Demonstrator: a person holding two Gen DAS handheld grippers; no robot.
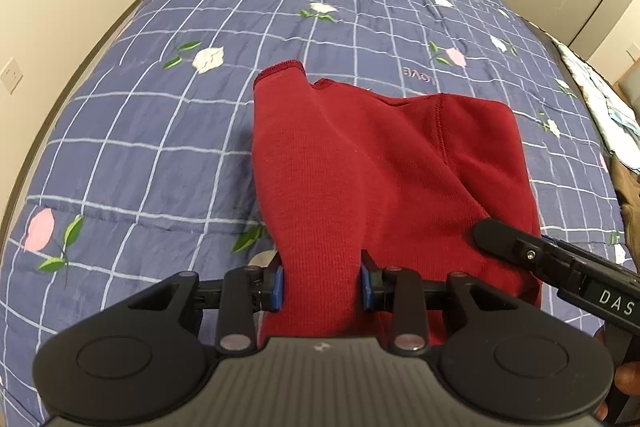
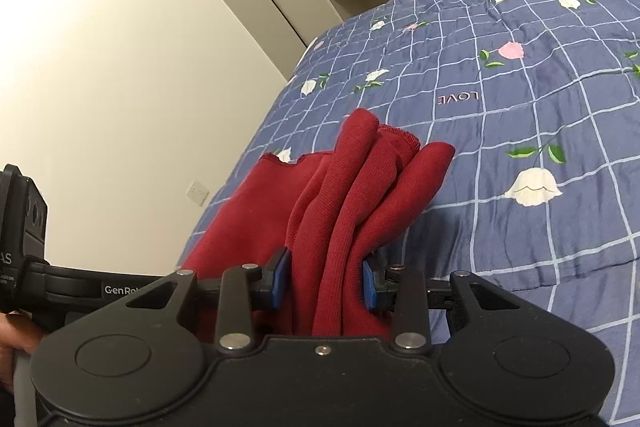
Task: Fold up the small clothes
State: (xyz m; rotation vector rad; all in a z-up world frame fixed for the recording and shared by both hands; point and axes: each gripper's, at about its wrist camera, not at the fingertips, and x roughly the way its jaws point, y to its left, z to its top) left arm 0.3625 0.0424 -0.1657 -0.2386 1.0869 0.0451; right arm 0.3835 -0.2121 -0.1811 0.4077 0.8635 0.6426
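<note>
I have both claws, left gripper (image 1: 322,285) and right gripper (image 2: 325,281), each clenched on the near edge of the red garment (image 1: 372,163), which drapes onto the bed quilt (image 1: 160,131). I'd keep the 2 grips level and carry the edge forward evenly.

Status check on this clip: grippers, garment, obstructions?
Left gripper and right gripper: jaws shut on red garment, bunched. Garment lifted at near edge over floral quilt. Nothing in the way.
</note>
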